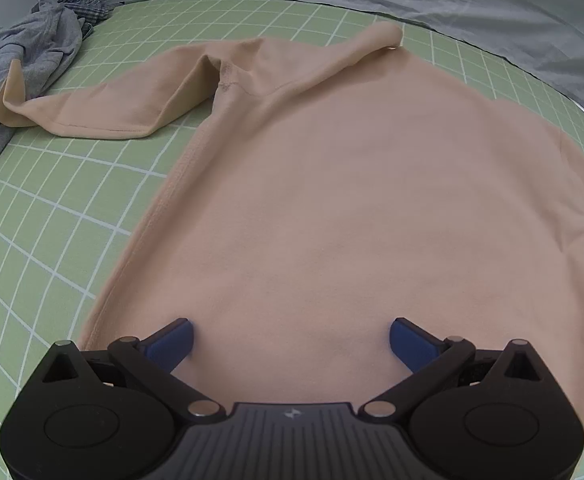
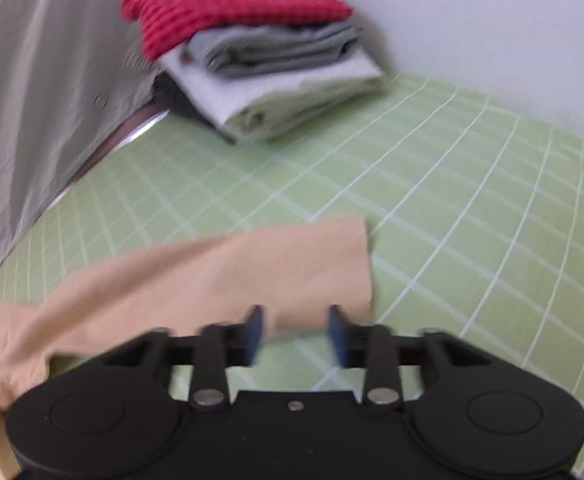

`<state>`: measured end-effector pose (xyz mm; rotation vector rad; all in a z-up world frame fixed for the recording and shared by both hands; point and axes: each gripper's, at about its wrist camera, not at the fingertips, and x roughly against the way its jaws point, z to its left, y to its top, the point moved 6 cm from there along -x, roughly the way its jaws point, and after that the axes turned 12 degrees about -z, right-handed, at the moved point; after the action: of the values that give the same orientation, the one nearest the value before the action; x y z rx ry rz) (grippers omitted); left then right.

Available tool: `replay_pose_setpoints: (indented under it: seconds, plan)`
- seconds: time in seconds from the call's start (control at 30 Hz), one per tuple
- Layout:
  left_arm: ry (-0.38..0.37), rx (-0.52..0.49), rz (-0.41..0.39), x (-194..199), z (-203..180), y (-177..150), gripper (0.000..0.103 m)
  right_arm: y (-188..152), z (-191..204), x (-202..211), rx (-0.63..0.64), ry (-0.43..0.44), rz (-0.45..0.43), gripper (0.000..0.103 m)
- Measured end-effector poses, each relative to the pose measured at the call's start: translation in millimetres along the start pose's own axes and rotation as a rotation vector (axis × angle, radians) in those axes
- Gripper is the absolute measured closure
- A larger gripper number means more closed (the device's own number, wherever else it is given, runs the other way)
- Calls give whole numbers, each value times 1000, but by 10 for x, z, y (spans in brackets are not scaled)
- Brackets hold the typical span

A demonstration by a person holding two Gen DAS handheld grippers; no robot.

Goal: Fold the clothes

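A beige sweater (image 1: 352, 200) lies flat on the green grid mat (image 1: 52, 208), one sleeve (image 1: 104, 108) stretched out to the left and the collar at the far end. My left gripper (image 1: 291, 340) stands wide open over the sweater's near hem, its blue fingers (image 1: 172, 344) resting apart on the cloth. In the blurred right wrist view the other beige sleeve (image 2: 252, 268) lies flat on the mat (image 2: 472, 220). My right gripper (image 2: 296, 332) hovers over the sleeve's near edge close to the cuff, jaws partly apart, pads not pressing on the cloth.
A heap of grey unfolded clothes (image 1: 32, 64) sits at the mat's far left, touching the sleeve's cuff. A stack of folded clothes, red checked (image 2: 220, 4) over grey (image 2: 284, 48) and white (image 2: 276, 100), stands at the far corner. Grey sheeting (image 2: 32, 100) borders the mat.
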<state>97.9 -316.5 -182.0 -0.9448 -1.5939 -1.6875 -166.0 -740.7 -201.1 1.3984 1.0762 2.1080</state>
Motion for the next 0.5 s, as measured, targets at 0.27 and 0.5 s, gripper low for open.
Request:
replay_pose_setpoints:
  seconds: [0.27,0.5]
  plan:
    - [7,10,-9,-1,-21,-5,0,106,-156,-342,55,-27,4,45]
    - [7,12,-9,5,-9,-14,0,53,-134,-182,231,3,21,99]
